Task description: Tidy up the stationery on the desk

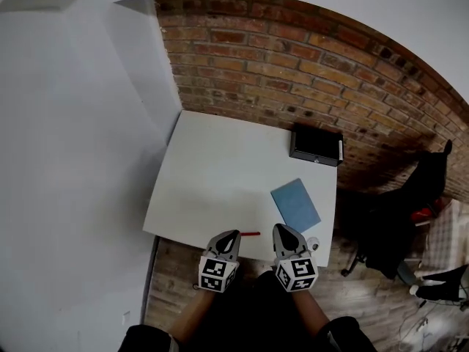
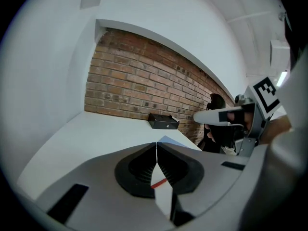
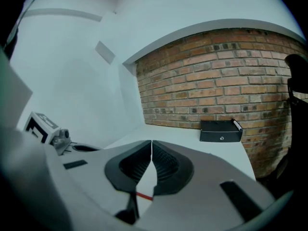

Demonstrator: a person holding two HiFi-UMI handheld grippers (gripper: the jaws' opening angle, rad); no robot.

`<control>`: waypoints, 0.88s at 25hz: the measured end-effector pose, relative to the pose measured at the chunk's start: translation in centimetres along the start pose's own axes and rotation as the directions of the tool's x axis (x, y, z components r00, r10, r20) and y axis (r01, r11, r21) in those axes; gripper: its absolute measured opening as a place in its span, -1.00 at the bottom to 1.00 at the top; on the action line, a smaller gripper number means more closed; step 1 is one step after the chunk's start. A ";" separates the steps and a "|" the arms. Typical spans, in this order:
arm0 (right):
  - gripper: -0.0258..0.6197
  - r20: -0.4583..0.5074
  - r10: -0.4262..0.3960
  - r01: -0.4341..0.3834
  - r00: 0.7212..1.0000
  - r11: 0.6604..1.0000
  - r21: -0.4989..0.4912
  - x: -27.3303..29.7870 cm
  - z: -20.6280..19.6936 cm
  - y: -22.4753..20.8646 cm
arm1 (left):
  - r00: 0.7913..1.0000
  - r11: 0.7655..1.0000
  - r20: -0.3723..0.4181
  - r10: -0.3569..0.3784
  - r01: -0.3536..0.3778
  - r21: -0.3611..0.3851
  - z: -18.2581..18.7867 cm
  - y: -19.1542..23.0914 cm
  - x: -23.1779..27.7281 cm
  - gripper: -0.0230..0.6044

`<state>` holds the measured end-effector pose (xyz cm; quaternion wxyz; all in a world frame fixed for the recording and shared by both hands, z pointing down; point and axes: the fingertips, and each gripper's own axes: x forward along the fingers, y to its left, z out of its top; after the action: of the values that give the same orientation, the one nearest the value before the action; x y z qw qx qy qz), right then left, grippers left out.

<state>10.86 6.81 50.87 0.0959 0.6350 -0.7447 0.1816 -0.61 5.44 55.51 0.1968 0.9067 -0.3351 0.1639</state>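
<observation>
A red pen (image 1: 250,234) lies near the white desk's (image 1: 212,182) front edge, between my two grippers. Further right lies a blue notebook (image 1: 296,203), and a black box (image 1: 315,146) stands at the back right against the brick wall. My left gripper (image 1: 232,235) hovers just left of the pen, jaws shut and empty. My right gripper (image 1: 283,230) hangs just right of it, also shut and empty. Below the jaws, the pen (image 2: 160,182) shows in the left gripper view and the pen (image 3: 143,195) shows in the right gripper view. A white marker (image 3: 237,124) rests on the box (image 3: 221,130).
A small white round object (image 1: 314,243) sits at the desk's front right corner. A dark office chair (image 1: 410,196) stands to the right of the desk. A white wall (image 1: 73,160) runs along the left and a brick wall (image 1: 308,72) along the back.
</observation>
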 end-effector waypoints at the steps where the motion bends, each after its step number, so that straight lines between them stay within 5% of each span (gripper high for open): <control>1: -0.85 -0.002 -0.016 0.016 1.000 1.000 0.005 0.2 0.0 -0.5 | 1.000 1.000 -0.008 -0.015 0.015 0.006 0.2 0.1 0.4 -0.88; 11: -0.84 0.023 -0.089 0.087 0.996 0.993 0.075 0.2 -0.4 -6.7 | 0.989 0.990 -0.067 -0.133 0.136 0.045 1.5 -1.8 6.6 -0.88; 22: -0.84 0.021 -0.065 0.064 0.998 0.995 0.076 2.5 0.8 -13.1 | 0.986 0.986 -0.100 -0.136 0.144 0.079 3.7 -4.2 12.7 -0.88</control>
<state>23.36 2.51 52.98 0.0691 0.6640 -0.7175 0.1986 11.98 -0.31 56.69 0.1842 0.9269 -0.2534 0.2066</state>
